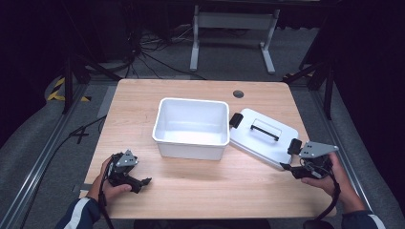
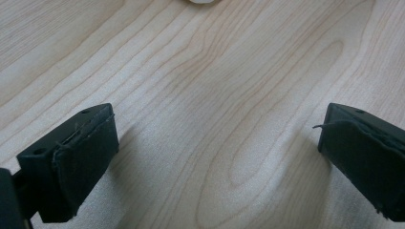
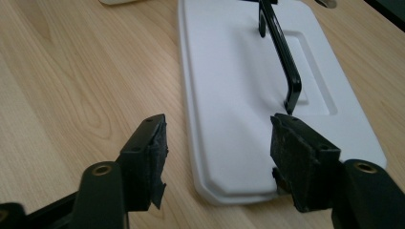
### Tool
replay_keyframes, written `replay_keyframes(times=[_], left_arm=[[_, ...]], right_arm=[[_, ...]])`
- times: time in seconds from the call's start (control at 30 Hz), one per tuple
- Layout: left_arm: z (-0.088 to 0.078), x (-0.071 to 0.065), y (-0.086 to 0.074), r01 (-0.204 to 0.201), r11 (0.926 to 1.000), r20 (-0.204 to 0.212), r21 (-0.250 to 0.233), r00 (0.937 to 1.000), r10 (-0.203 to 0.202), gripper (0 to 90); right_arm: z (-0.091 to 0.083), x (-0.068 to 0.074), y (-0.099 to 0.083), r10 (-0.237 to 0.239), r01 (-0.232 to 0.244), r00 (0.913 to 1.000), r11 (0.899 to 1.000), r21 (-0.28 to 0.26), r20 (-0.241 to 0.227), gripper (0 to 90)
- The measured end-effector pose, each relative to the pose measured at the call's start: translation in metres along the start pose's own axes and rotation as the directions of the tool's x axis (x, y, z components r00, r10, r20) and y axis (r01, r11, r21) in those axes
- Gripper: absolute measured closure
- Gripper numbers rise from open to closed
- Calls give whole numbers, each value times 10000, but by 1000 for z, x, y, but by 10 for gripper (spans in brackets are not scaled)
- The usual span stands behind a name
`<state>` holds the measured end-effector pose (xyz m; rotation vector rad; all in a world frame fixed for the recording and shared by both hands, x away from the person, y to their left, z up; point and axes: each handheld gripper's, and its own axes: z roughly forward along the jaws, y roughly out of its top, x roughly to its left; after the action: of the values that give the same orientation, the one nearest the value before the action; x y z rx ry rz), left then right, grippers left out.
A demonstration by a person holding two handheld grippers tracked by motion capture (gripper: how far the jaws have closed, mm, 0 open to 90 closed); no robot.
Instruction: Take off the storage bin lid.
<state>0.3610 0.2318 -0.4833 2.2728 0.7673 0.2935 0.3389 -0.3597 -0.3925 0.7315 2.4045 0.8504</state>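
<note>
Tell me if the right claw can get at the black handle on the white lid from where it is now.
Probably yes: the right claw is open at the lid's near end, with the black handle just ahead and unobstructed.

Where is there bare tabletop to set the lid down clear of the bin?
The widest free patch is the table left of the white bin. The front strip between the left gripper and right gripper is also bare. It is crowded on the right, where the lid lies against the bin.
</note>
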Motion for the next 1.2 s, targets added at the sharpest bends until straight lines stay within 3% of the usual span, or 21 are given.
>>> replay_keyframes(times=[0.1, 0.17, 0.33, 0.37, 0.53, 0.7, 0.97, 1.2], left_arm=[[0, 0, 0, 7, 10000, -15, 1, 10000, -7, 4], [0, 0, 0, 53, 10000, -4, -9, 10000, -53, 4], [0, 0, 0, 51, 10000, 1, -10, 10000, -51, 4], [0, 0, 0, 53, 10000, 1, -8, 10000, -53, 4], [0, 0, 0, 60, 10000, 0, -19, 10000, -60, 4], [0, 0, 0, 47, 10000, 8, -1, 10000, -47, 4], [0, 0, 0, -4, 10000, 23, -4, 10000, 4, 3], [0, 0, 0, 77, 10000, -5, -5, 10000, -77, 2]], right_arm=[[-1, 3, -11, 166, -165, 9998, 9998, -138, 72, 361], [-2, 5, -17, 33, -26, 9998, 9993, -368, 211, 354], [1, 6, -31, 522, -513, 9983, 9981, -327, 248, 321], [4, 7, -40, 901, -895, 9954, 9958, -186, 334, 281], [11, 7, -60, 1582, -1581, 9874, 9873, -154, 48, 269], [14, 7, -79, 2514, -2511, 9679, 9664, -541, -26, 252], [18, 7, -90, 3136, -3134, 9496, 9491, -321, 9, 223], [18, 8, -90, 3220, -3215, 9466, 9463, -327, 130, 219]])
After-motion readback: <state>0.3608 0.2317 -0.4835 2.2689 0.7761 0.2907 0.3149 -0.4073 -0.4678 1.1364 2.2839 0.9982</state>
